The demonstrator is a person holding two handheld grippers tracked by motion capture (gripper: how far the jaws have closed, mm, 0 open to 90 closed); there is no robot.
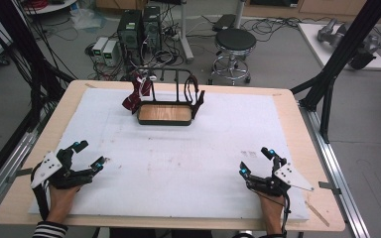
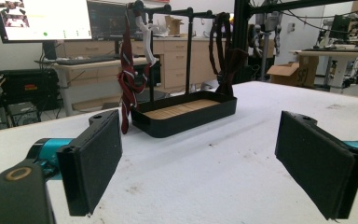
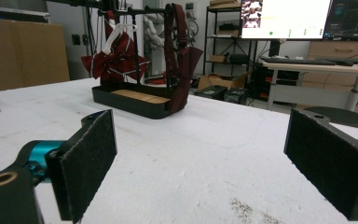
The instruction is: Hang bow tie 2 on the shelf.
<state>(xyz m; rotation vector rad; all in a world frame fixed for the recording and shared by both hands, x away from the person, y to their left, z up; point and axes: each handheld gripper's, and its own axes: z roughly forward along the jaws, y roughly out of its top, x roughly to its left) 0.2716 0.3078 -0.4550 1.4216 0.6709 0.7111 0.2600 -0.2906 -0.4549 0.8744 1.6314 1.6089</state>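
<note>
A black rack with a wooden-floored tray (image 1: pixel 164 114) (image 2: pixel 184 112) (image 3: pixel 133 99) stands at the far middle of the white mat. A dark red striped bow tie (image 1: pixel 137 92) (image 2: pixel 128 79) (image 3: pixel 115 61) on a white hanger hangs from its rail at one end. A dark red strap (image 1: pixel 194 94) (image 2: pixel 227 60) (image 3: pixel 177 56) hangs at the other end. My left gripper (image 1: pixel 89 155) (image 2: pixel 214 163) rests open at the near left of the mat. My right gripper (image 1: pixel 256 162) (image 3: pixel 205 168) rests open at the near right. Both hold nothing and are far from the rack.
The white mat (image 1: pixel 178 158) covers most of the wooden table (image 1: pixel 297 129). Behind the table stand a black stool (image 1: pixel 234 44), computer towers (image 1: pixel 139 29) and cables on the floor. Black frame posts (image 1: pixel 337 64) rise at the right and left.
</note>
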